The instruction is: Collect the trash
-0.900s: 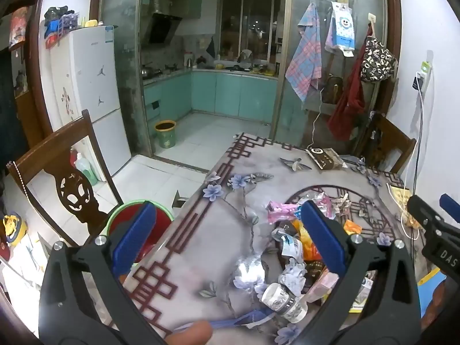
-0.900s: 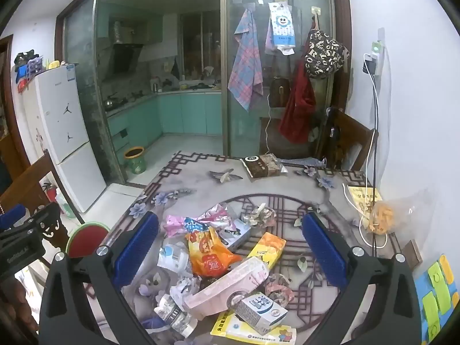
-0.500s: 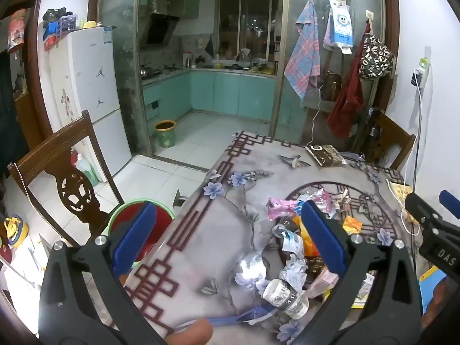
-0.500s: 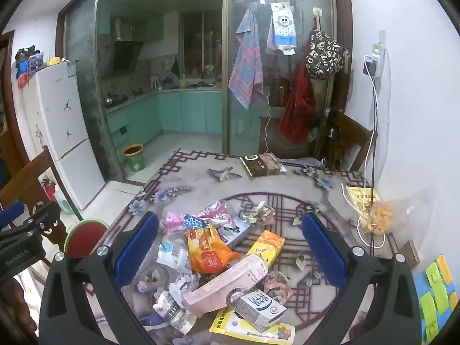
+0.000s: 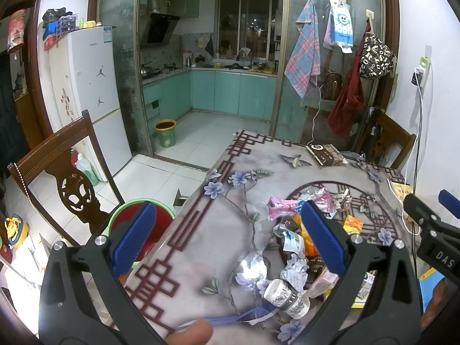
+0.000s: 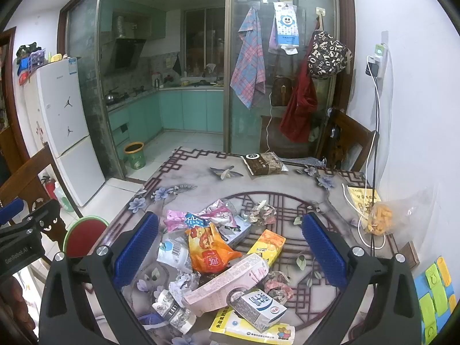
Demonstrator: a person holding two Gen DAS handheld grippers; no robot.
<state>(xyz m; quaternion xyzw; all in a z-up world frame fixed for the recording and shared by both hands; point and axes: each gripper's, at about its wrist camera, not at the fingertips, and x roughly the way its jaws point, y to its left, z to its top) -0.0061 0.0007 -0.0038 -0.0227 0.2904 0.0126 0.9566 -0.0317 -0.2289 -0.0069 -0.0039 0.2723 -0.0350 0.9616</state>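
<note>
A heap of trash lies on the flower-patterned table: an orange snack bag, a pink wrapper, a long pink carton, a yellow juice box, a blue-and-white milk carton, a crushed bottle and a paper cup. My right gripper hovers open above this heap, nothing between its pads. My left gripper is open too, over the table's left side, with the heap by its right finger. A red bin with a green rim stands on the floor beside the table.
A brown snack packet lies at the table's far end. A clear bag of orange snacks and a white cable sit near the right wall. Wooden chairs flank the table. A fingertip shows at the bottom edge.
</note>
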